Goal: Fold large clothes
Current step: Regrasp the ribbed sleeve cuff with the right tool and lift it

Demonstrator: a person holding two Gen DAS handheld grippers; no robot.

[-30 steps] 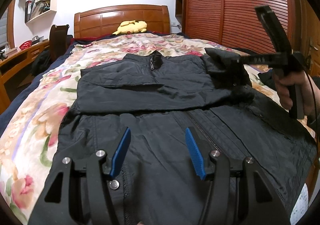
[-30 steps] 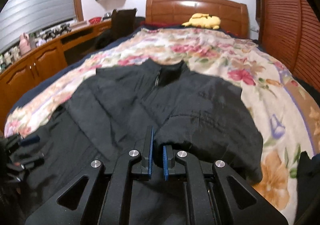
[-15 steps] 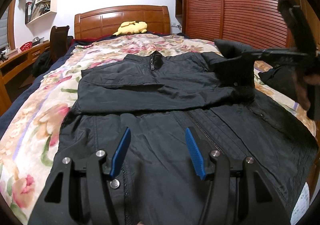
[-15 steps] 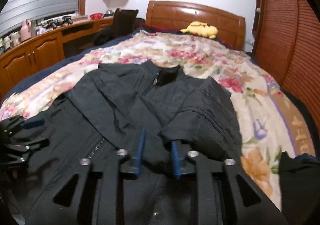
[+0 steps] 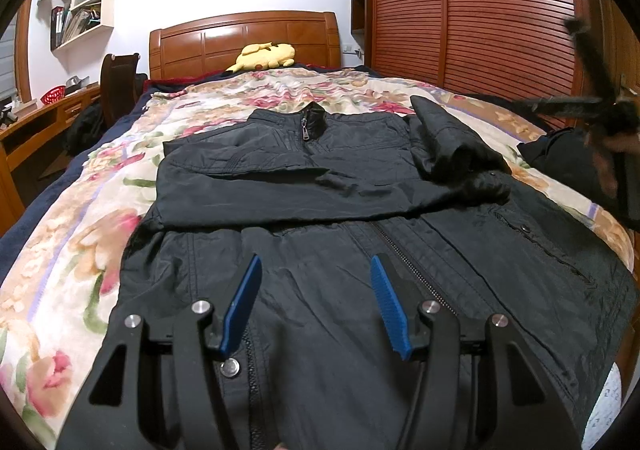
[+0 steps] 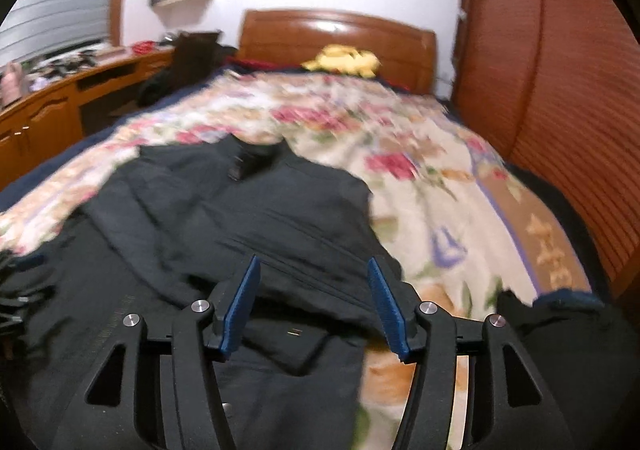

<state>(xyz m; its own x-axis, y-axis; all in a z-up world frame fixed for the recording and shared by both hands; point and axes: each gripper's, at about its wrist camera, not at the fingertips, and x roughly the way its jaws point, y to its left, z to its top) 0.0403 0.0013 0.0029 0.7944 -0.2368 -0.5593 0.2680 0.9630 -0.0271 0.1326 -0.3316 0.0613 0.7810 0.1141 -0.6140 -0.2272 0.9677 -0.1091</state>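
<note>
Jacket [image 5: 320, 186] spread front-up on the floral bedspread [image 5: 72, 234], both claws gaping above it.

Left gripper [image 5: 316, 282] hangs over the lower front, pads wide apart, nothing between them; the zipper [image 5: 404, 258] runs just right of it. Right gripper [image 6: 312, 282], equally wide and empty, hovers above the folded-in sleeve [image 6: 296, 250]; ahead lie the collar [image 5: 310, 120] and, farther, a yellow plush toy [image 5: 264, 54].

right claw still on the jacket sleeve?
Apart. In the left wrist view the right claw is up off to the side, with bedspread visible between it and the black jacket's folded sleeve; in the right wrist view its jaws stand wide with nothing between them.
</note>
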